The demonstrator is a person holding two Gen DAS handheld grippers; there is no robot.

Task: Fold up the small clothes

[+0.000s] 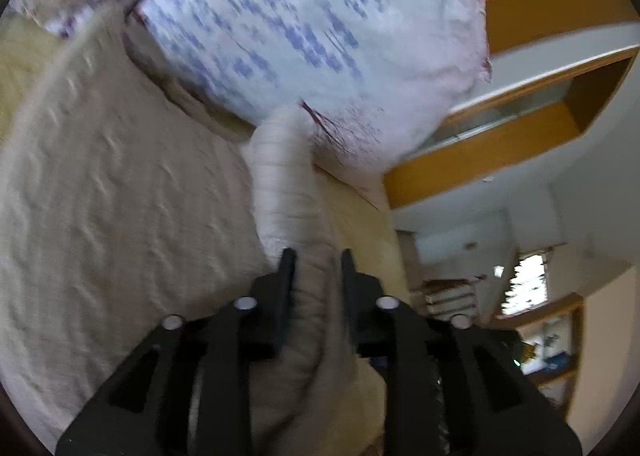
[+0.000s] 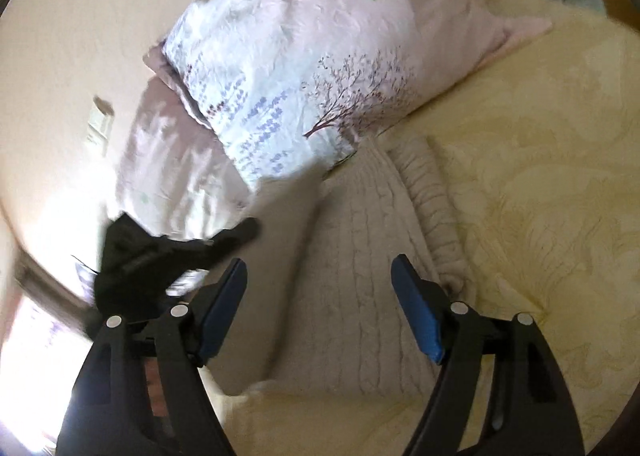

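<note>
One soft, light knit sweater (image 1: pixel 120 184) — its ribbed sleeve (image 1: pixel 288 192) probably pinched between the left tongs (image 1: pixel 316 260); right tongs (image 2: pixel 320 268) gaped empty above it.

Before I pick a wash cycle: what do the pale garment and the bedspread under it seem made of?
The pale garment looks like a soft knit, probably wool or acrylic: raised cable rows and a ribbed sleeve, matte. The bedspread looks like a woven cream fabric with a tone-on-tone floral pattern and slight sheen, perhaps jacquard; the fibre cannot be told.
</note>
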